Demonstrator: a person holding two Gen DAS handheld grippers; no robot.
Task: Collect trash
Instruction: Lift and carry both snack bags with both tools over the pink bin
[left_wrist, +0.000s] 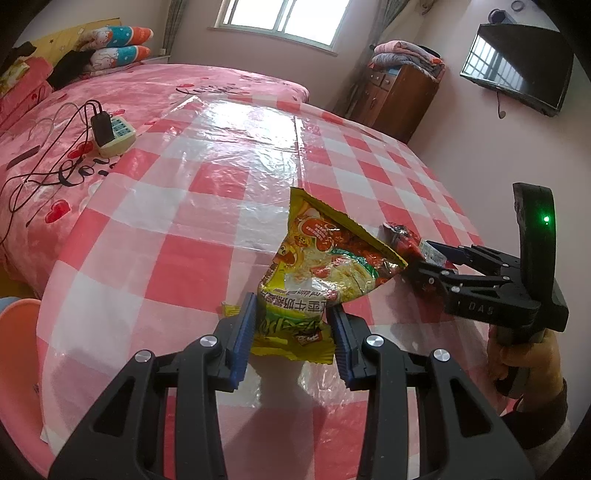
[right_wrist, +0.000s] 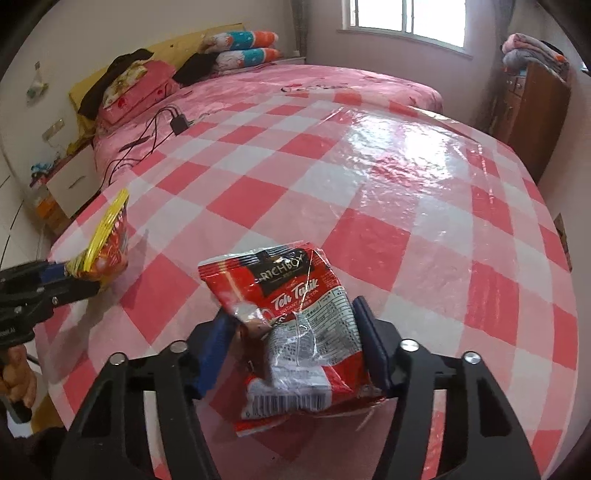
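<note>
Left wrist view: the left gripper (left_wrist: 291, 325) pinches the lower part of a yellow snack bag (left_wrist: 317, 266) with Chinese writing, lifted above the near edge of the checked table (left_wrist: 221, 184). Right wrist view: the right gripper (right_wrist: 295, 343) has a red packet (right_wrist: 291, 332) between its half-open fingers; whether the pads press it I cannot tell. It reads "RICHBOY" and "Teh Tarik".

Wrappers (left_wrist: 325, 266) on table (left_wrist: 229, 177), bed (left_wrist: 155, 85) behind
</note>
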